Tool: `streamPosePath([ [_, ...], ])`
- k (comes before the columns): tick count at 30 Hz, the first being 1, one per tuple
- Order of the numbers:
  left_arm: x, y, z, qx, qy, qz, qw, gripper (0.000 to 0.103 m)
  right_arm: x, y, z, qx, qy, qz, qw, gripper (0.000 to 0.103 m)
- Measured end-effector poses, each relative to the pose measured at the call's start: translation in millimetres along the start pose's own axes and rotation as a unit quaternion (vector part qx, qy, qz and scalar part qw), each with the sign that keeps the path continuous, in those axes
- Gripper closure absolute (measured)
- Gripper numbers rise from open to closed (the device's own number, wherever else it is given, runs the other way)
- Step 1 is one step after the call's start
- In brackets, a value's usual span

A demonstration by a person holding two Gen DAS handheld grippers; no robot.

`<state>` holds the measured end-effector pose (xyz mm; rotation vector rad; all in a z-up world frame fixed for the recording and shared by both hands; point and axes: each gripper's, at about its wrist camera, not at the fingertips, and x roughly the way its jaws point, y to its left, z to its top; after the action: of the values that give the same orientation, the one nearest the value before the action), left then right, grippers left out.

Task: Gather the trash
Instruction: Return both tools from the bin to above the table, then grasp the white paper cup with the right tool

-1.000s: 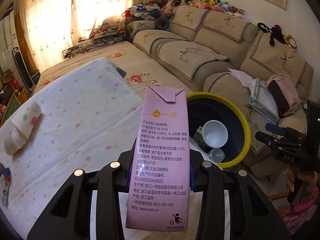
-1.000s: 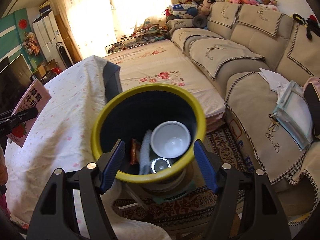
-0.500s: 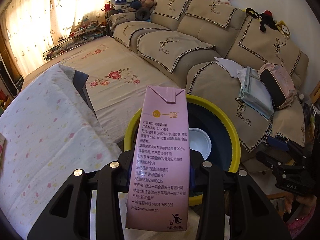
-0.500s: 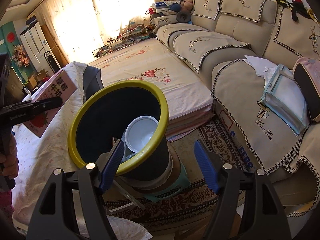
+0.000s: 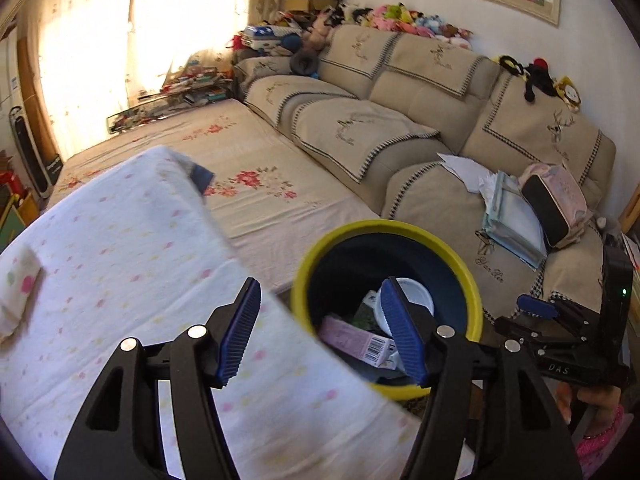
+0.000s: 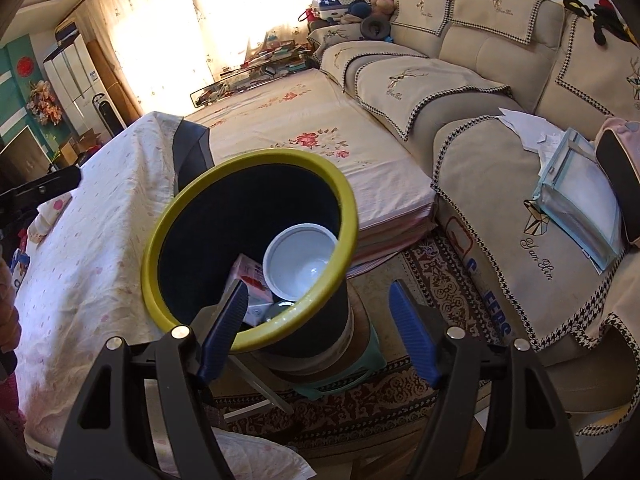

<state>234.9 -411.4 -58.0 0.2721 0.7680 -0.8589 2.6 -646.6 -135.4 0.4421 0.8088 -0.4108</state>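
The pink milk carton lies flat inside the yellow-rimmed dark bin, beside a white cup. My left gripper hangs over the table edge next to the bin. Its jaws are opening and nothing is between them. In the right wrist view the same bin stands just ahead, with the carton and cup inside. My right gripper is open. The near rim of the bin shows between its fingers, and the right pad stands well clear of it.
A table with a white spotted cloth lies to the left of the bin. The bin stands on a green stool over a patterned rug. A beige sofa with bags and papers fills the right. A flowered mattress lies behind.
My left gripper let go of the pink carton, which now lies in the bin, and its jaws have spread. The left view has swung back toward the table. The right gripper has barely moved.
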Motion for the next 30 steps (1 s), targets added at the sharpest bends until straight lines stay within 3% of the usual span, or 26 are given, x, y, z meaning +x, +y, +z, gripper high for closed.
streamPosePath([
  [7, -61, 83, -43, -0.064, -0.034, 0.058, 0.9957, 0.037, 5, 36, 4, -0.033, 0.008, 0.005, 0.999, 0.033],
  [14, -119, 180, -102, -0.124, -0.058, 0.135, 0.9814, 0.036, 13, 96, 13, -0.089, 0.018, 0.023, 0.996, 0.032],
  [22, -157, 271, -160, -0.166, -0.068, 0.195, 0.9642, 0.033, 26, 209, 30, -0.171, 0.023, 0.071, 0.982, 0.032],
  [30, -165, 298, -179, -0.203, -0.065, 0.196, 0.9570, 0.033, 45, 335, 46, -0.255, 0.017, 0.117, 0.960, 0.032],
])
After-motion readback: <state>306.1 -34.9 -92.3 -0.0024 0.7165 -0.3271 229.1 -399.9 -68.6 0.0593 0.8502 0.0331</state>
